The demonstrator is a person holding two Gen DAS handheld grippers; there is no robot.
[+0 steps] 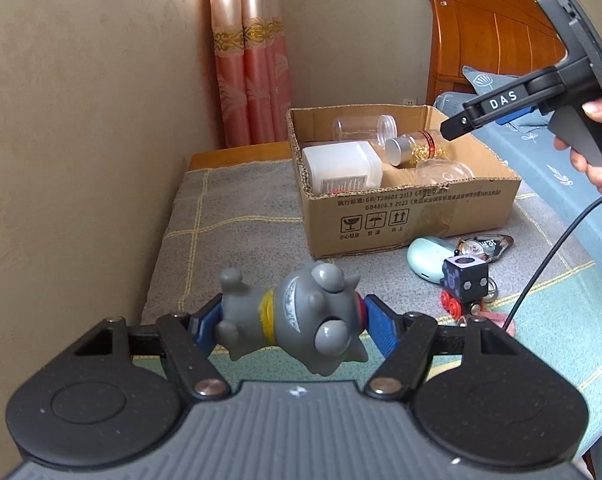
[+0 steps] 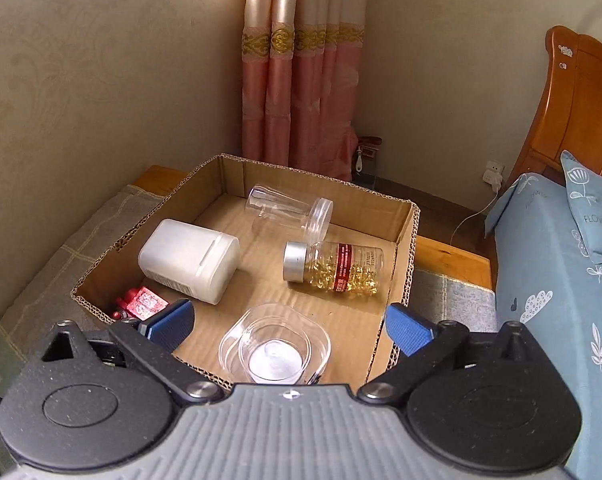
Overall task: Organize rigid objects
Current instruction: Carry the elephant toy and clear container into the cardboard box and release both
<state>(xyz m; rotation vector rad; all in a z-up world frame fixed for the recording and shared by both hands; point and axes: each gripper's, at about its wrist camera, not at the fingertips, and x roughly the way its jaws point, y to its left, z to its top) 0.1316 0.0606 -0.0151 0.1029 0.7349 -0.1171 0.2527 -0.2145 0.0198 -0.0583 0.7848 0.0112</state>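
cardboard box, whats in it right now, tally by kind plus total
Inside the cardboard box:
clear empty containers: 2
white plastic bottle: 1
capsule bottle, silver cap: 1
red toy: 1
total: 5

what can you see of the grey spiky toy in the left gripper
The grey spiky toy is a rubbery-looking animal figure with rounded knobs, pointed spikes, stubby legs, a yellow collar band and a red patch near its right end. It lies sideways, lifted above the grey checked blanket, clamped between the blue pads of the left gripper. Only the pads touch it. It hangs short of the cardboard box.
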